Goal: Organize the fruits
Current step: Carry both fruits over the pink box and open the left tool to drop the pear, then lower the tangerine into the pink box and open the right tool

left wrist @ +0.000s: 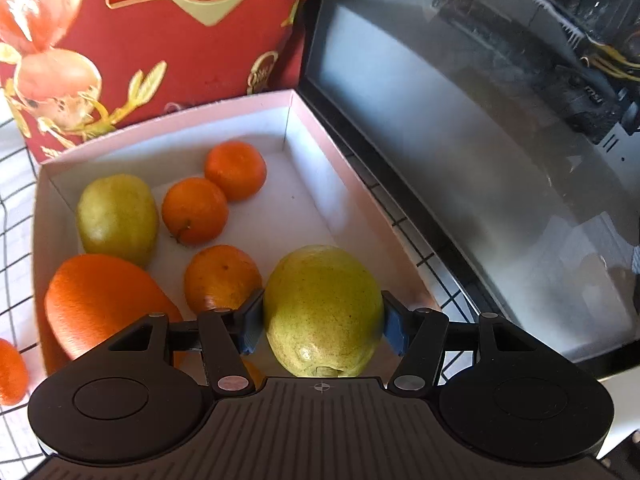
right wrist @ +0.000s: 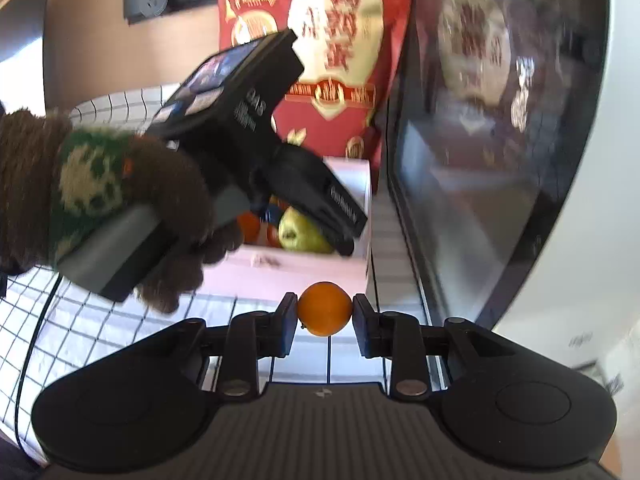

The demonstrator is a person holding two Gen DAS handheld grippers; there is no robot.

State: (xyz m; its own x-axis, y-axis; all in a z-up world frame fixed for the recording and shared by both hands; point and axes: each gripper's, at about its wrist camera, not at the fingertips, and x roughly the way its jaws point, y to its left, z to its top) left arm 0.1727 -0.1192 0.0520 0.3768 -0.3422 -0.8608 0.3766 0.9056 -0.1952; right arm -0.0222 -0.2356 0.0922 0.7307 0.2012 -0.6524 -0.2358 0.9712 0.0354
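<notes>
Left wrist view: my left gripper [left wrist: 323, 322] is clenched on a yellow-green pear [left wrist: 322, 310], one blue pad [left wrist: 250, 326] pressing each flank, stem end toward the camera. The pear hangs over the near right part of the white box [left wrist: 362, 216], inside its walls. Whether it already rests on the floor of the box I cannot tell.

Contents of the box: a second green pear [left wrist: 117, 218] at the left wall, three tangerines [left wrist: 195, 211] in the middle, and a large orange [left wrist: 100, 304] at the near left corner. Another small orange fruit [left wrist: 11, 372] lies outside the box on the grid-patterned tablecloth [left wrist: 16, 240]. A red gift bag [left wrist: 160, 40] stands behind the box; a dark-framed appliance door [left wrist: 460, 140] runs along its right.

Right wrist view: my right gripper [right wrist: 324, 312] grasps a small tangerine [right wrist: 324, 309] between its pads, held in front of the near wall of the box and outside it. My gloved left hand [right wrist: 120, 208] and its gripper body occupy the space over the box.

Step in hand, as I judge it: setting the pear down. I would lower it into the bare patch right of the nearest tangerine, open the jaws only once the fruit is supported, and let go slowly so it does not roll. The left gripper should lift straight up and clear before the right brings its tangerine over the wall, since both now crowd the same corner.
</notes>
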